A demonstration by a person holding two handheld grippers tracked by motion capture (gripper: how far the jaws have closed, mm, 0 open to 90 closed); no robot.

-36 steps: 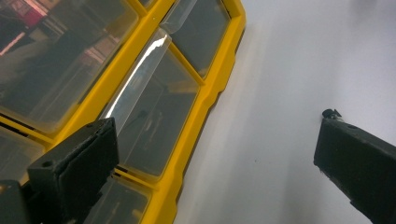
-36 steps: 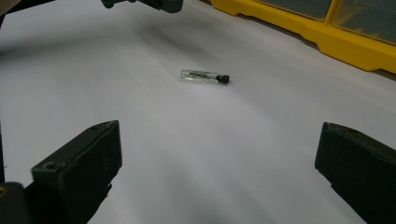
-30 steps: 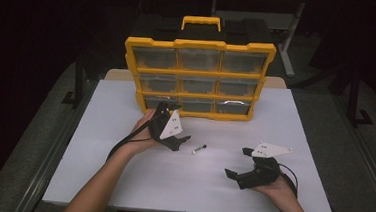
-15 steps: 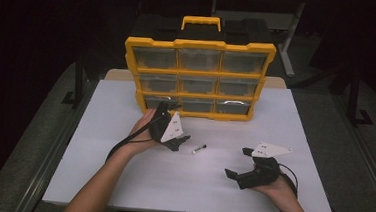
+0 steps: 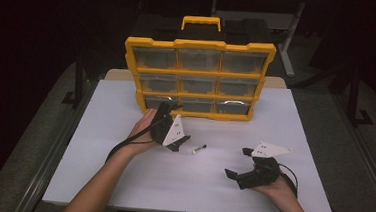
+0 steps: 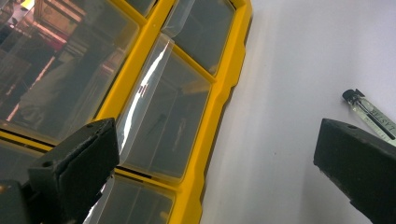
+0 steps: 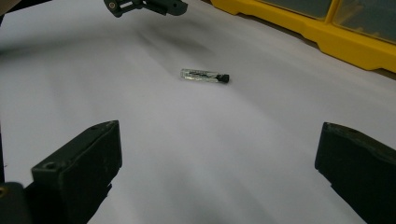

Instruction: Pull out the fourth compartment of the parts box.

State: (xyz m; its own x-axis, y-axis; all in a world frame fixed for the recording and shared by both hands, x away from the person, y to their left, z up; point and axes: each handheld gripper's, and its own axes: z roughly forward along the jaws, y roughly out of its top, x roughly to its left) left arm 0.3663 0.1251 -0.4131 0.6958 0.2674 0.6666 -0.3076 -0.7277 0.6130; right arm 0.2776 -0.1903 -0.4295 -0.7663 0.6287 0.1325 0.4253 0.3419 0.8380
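Note:
A small clear vial [image 5: 199,148] with a black cap lies on the white table [image 5: 120,181], in front of a yellow organizer case [image 5: 198,79] with clear drawers. My left gripper [image 5: 174,125] is open, held at the case's bottom left drawer, with the vial just to its right. In the left gripper view, the left gripper [image 6: 217,135] spans a clear drawer [image 6: 168,121], and the vial [image 6: 371,114] lies by its right jaw. My right gripper [image 5: 237,162] stands open to the right, empty. In the right gripper view, the right gripper [image 7: 219,140] faces the vial [image 7: 204,75].
The case [image 7: 327,39] stands upright at the table's far middle, with a yellow handle [image 5: 201,22] on top. Bare white table lies to its left, right and front. The left gripper [image 7: 144,5] shows at the top of the right gripper view. Dark floor surrounds the table.
The left gripper has sunk slightly toward the table. The right gripper and the vial lie as before.

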